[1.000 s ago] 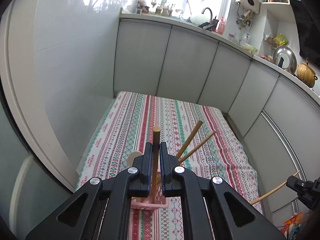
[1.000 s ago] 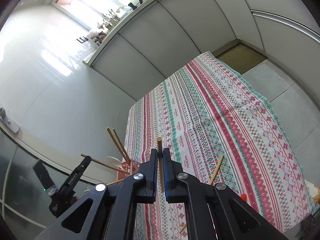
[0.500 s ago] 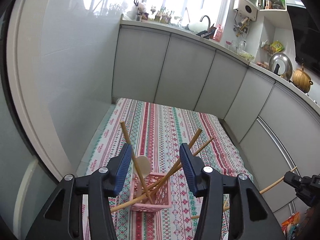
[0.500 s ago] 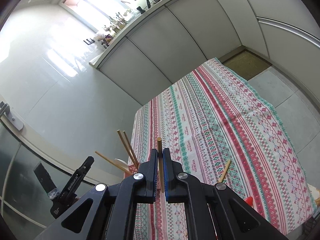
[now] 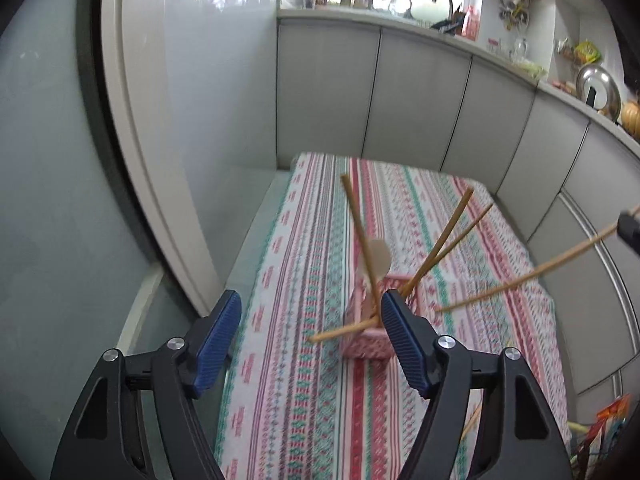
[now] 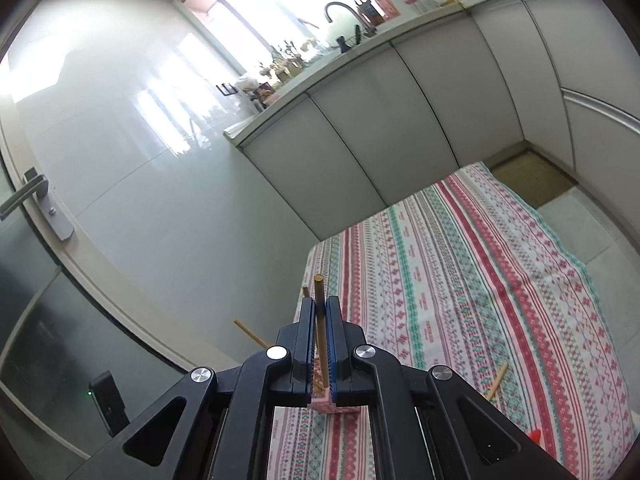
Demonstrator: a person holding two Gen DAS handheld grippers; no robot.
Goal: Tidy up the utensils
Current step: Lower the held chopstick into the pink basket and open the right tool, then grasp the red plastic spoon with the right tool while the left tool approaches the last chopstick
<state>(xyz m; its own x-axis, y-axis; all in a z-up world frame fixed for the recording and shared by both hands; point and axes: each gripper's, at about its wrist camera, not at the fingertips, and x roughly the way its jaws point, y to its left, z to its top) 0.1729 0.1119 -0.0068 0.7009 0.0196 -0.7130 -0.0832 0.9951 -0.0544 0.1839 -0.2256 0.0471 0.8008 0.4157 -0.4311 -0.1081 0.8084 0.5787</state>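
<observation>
Left claw (image 5: 310,316): jaws wide apart, nothing between them. One second ago it was clenched on a chopstick; half a second ago it had let go, and that stick now stands in the basket (image 5: 368,330). So one more utensil is stowed, and this claw has backed off and is free.

Right claw (image 6: 320,334): clenched on a chopstick (image 6: 320,312), held upright just above the basket, which shows as a pink corner under the jaws. Grip unchanged over the last second; the claw has moved in toward the basket. Judgement: next drop is imminent.

Basket sits on the striped cloth (image 5: 312,248), holding several chopsticks leaning outward and a pale spoon (image 5: 378,258).

Further out on the cloth, one loose chopstick (image 6: 496,382) lies to the right, not yet collected. Task is partly done.
</observation>
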